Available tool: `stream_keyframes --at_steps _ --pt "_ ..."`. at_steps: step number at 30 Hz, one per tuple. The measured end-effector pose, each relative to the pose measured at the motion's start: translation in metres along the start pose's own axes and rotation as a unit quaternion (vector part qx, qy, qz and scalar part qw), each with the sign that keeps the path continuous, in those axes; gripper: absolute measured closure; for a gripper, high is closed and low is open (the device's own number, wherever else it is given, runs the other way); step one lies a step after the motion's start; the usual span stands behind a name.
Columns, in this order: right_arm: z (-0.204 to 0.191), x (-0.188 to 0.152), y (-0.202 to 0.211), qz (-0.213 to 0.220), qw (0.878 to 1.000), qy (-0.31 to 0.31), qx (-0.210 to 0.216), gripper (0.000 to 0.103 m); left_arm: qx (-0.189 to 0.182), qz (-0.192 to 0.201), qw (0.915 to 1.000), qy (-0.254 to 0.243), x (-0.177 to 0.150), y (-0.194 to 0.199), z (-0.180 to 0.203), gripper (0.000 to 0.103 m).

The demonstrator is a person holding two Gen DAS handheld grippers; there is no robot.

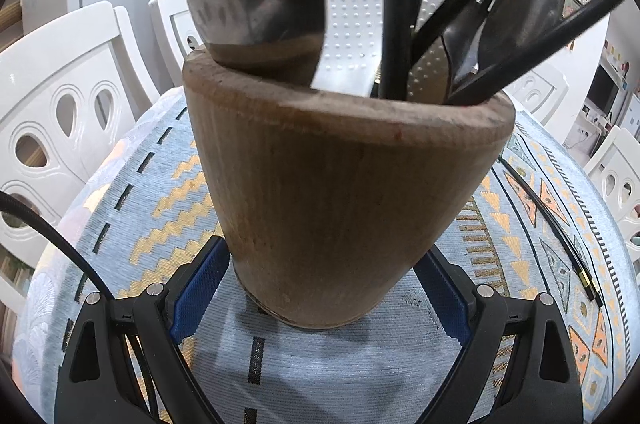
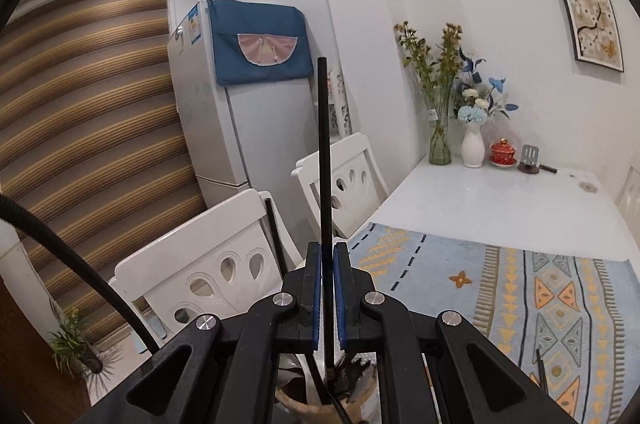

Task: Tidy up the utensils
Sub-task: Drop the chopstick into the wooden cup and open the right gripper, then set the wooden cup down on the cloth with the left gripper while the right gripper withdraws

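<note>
Right wrist view: right claw [image 2: 326, 288] pinches a black chopstick [image 2: 325, 159]; lower it straight into the wooden holder [image 1: 340, 191], braced by the left claw [image 1: 324, 300].

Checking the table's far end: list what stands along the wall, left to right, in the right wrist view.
Glass vase of stems → white vase with blue flowers → red lidded cup → small stand.

The blue label on the fridge [image 2: 195, 23] is too small to read.
</note>
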State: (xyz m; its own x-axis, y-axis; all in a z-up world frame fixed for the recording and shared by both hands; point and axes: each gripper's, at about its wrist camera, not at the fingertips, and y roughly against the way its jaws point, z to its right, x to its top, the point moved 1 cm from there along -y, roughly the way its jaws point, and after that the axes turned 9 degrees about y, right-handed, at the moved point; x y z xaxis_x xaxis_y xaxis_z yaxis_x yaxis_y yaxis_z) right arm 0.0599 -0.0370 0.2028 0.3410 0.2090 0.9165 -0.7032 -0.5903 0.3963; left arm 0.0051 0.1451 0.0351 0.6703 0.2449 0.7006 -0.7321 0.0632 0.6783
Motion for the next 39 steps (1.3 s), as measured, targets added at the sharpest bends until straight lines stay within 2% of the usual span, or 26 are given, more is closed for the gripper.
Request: stream_keyframes --at_steps 3,5,7,11,12,13,16,21,22,25,27,29,31,34,39 --pt "-0.002 -0.002 0.003 -0.019 1.000 0.006 0.005 0.098 0.001 0.000 1.0000 0.000 0.000 0.000 0.000 0.010" --pt "-0.001 0.001 0.003 -0.047 0.999 0.002 0.014 0.096 0.001 0.001 1.0000 -0.001 -0.001 0.000 0.001 0.010" --pt "0.001 0.006 0.001 -0.076 0.997 -0.003 0.026 0.078 0.002 0.001 1.0000 -0.001 0.000 0.000 0.000 0.010" --pt "0.003 0.010 0.005 -0.065 0.998 0.011 0.007 0.077 0.002 0.002 1.0000 0.000 -0.001 0.001 0.001 0.010" --pt "0.003 0.010 0.003 -0.071 0.997 0.011 0.010 0.080 0.003 0.003 1.0000 -0.001 -0.001 0.001 0.000 0.010" --pt "0.005 0.009 0.001 -0.076 0.997 0.009 0.011 0.088 0.003 0.003 1.0000 -0.001 -0.001 0.001 0.000 0.010" --pt "0.008 0.008 0.002 -0.080 0.997 -0.004 0.013 0.088 0.004 0.004 1.0000 -0.002 -0.001 0.002 0.001 0.010" --pt "0.015 0.027 -0.001 -0.052 0.998 -0.038 0.019 0.088 0.009 0.005 0.9999 -0.006 -0.002 0.003 0.004 0.010" --pt "0.016 0.032 -0.012 -0.061 0.997 -0.043 0.025 0.088 0.010 0.005 0.9999 -0.006 -0.002 0.003 0.005 0.010" --pt "0.017 0.034 -0.054 -0.150 0.987 -0.043 0.032 0.088 0.003 0.009 1.0000 0.001 -0.001 0.008 0.004 0.010" --pt "0.018 0.034 -0.054 -0.163 0.984 -0.048 0.057 0.088 -0.001 0.005 1.0000 0.007 -0.001 0.013 0.001 0.010" --pt "0.022 0.040 -0.036 -0.145 0.987 -0.047 0.055 0.082 -0.007 -0.005 0.9999 0.013 -0.003 0.015 -0.002 0.010" --pt "0.029 0.047 -0.021 -0.130 0.989 -0.050 0.046 0.044 -0.008 -0.013 0.9998 0.016 -0.005 0.017 -0.004 0.010" --pt "0.037 0.060 0.004 -0.096 0.993 -0.046 0.040 0.042 -0.007 -0.011 0.9998 0.012 -0.006 0.021 -0.003 0.010" --pt "0.048 0.063 0.039 -0.079 0.995 -0.062 0.014 0.042 -0.009 -0.015 0.9996 -0.023 -0.007 0.029 0.004 0.010"
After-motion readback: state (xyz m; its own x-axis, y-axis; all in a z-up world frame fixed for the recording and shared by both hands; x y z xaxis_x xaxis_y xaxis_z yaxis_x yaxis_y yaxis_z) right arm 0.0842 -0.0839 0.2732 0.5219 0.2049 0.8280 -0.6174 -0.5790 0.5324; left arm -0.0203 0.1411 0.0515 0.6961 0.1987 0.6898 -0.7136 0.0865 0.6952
